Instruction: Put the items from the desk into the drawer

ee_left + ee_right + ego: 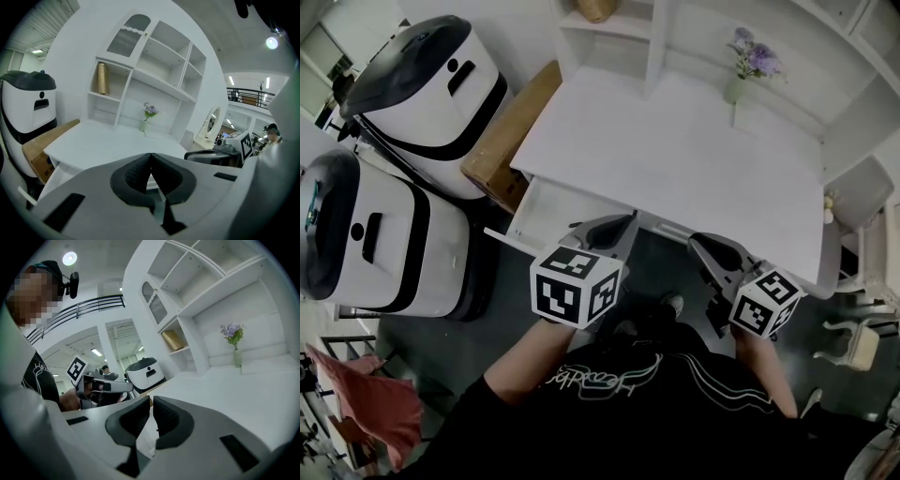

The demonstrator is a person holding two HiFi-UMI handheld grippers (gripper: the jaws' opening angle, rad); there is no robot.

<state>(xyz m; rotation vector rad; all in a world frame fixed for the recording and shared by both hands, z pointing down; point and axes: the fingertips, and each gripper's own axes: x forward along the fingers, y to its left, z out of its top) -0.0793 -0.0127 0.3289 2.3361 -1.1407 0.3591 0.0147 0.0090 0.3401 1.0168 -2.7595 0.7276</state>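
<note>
I am holding the left gripper [150, 155] with its two dark ribbed pads pressed together at the tips, and nothing is sitting between them. I am carrying the right gripper [151, 400] with its pads standing a narrow slit apart and pinching nothing; only the pale desk surface is showing through the gap.

In the head view both grippers are hanging off the near edge of the white flat-topped wooden desk [675, 159], apart from each other and touching nothing. The left one is pointing at the near right corner of the white pull-out drawer [558, 208]. That drawer is standing open under the desk's left front edge, and its pale inside is showing. The right gripper is hovering just in front of the desk's front edge, further along it to the right.

The one thing I am seeing on the desktop is a small pale green vase holding purple flowers [736, 86]. It is standing upright near the back, close to the white open-shelf hutch [154, 61], and well apart from both grippers and from the drawer. A golden-brown roll [102, 78] is standing upright in a lower left compartment of that hutch.

A brown cardboard box [502, 141] is leaning against the desk's left side. Beyond it, two bulky white machines with black tops [431, 84] are standing on the floor.
</note>
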